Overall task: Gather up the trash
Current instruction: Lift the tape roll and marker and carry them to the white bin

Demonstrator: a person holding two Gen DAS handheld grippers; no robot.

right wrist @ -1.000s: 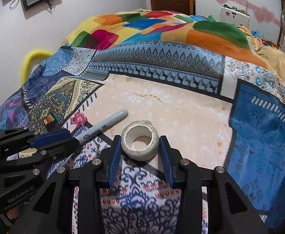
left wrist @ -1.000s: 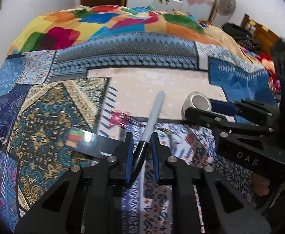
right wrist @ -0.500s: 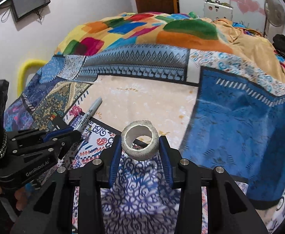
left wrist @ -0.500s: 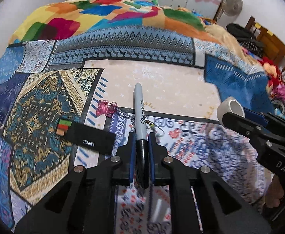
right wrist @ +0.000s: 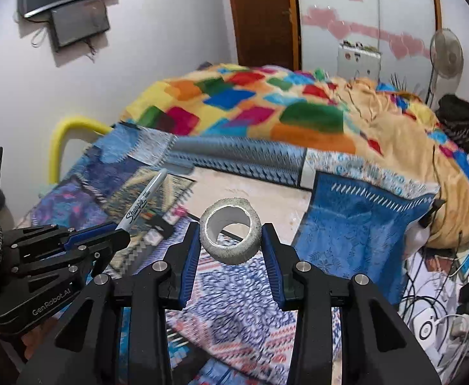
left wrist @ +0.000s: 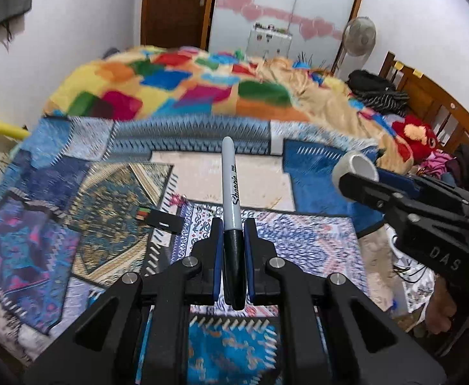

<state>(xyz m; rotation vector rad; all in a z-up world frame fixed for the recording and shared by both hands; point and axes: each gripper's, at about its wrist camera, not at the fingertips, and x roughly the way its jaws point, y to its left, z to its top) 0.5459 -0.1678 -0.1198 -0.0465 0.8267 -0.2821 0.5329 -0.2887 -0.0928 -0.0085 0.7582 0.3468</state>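
Black cap first: from my left wrist view, my left gripper is clamped on the dark cap end of a marker, whose grey barrel points straight ahead, held in the air above the patterned bedsheet. A small black card with coloured stripes lies on the sheet just left of the marker. At the right edge my right gripper carries a white tape roll. Over to the right wrist view, my right gripper squeezes that tape roll between its blue pads, hollow core facing me, clear of the bed. My left gripper sits low at the left, marker angled up and away. A multicoloured blanket covers the far half of the bed.
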